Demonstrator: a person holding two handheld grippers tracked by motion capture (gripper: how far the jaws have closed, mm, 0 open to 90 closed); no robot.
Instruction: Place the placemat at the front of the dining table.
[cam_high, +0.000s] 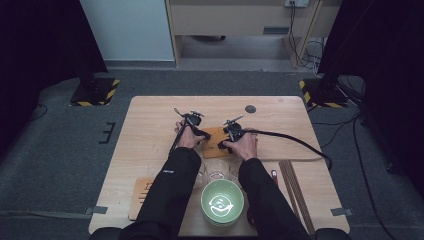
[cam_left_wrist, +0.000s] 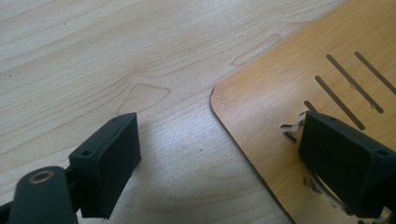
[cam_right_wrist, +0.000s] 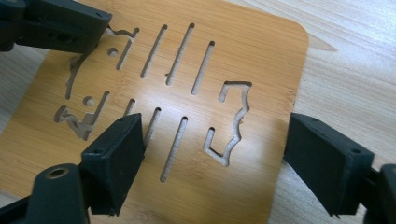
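Boards (cam_high: 214, 142): two on the table; both grippers (cam_high: 192, 124) (cam_high: 233, 131) gape, grasping nothing.

Looks like a lab or test room: black curtains (cam_high: 35, 45) on both sides, hazard-striped stand bases (cam_high: 94, 93), grey carpet (cam_high: 55, 160), loose cables (cam_high: 305, 52), tape marks (cam_high: 108, 133) on the floor.

high view: fixed overhead, facing forward and down, far out, whole table (cam_high: 150, 125) in frame. gripper views: riding low, looking along own jaws, very close to tabletop. all three share the slotted board (cam_high: 214, 145) (cam_left_wrist: 299, 107) (cam_right_wrist: 261, 60).
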